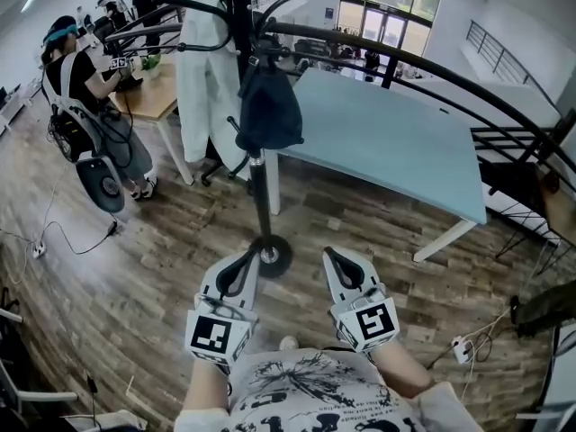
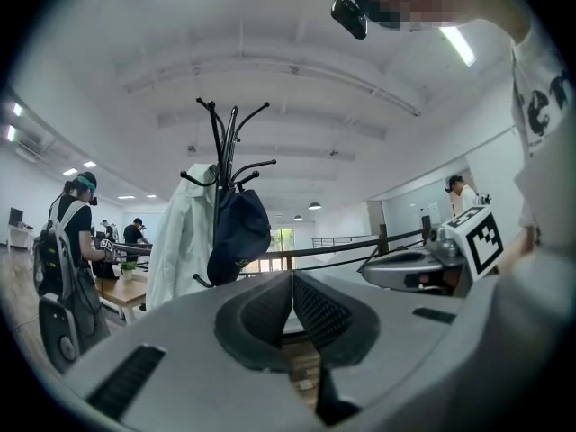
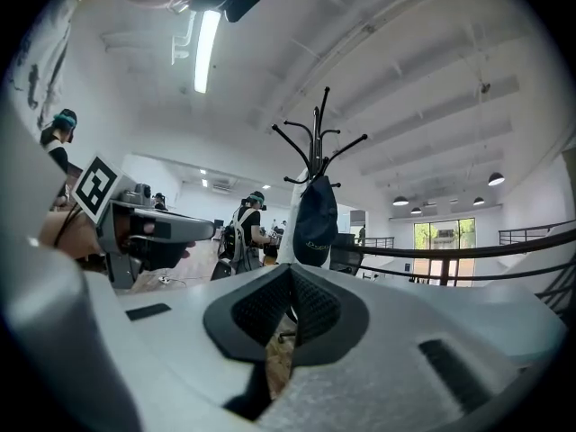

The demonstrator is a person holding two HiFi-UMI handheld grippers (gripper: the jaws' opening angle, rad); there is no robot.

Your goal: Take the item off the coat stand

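Observation:
A black coat stand (image 1: 259, 178) rises in front of me, its round base (image 1: 271, 255) on the wood floor. A dark navy cap (image 1: 267, 108) hangs from one of its hooks, and a white coat (image 1: 205, 79) hangs on its left side. In the left gripper view the cap (image 2: 238, 235) and coat (image 2: 183, 241) show ahead. The right gripper view has the cap (image 3: 315, 222) straight ahead. My left gripper (image 1: 246, 257) and right gripper (image 1: 331, 254) are held low near my body, short of the stand. Both are shut with nothing between their jaws.
A light blue table (image 1: 387, 142) stands behind the stand to the right. A person with a backpack (image 1: 85, 124) works at a wooden desk (image 1: 155, 97) on the left. Black railings (image 1: 468, 88) curve across the right. Cables and power strips (image 1: 462, 349) lie on the floor.

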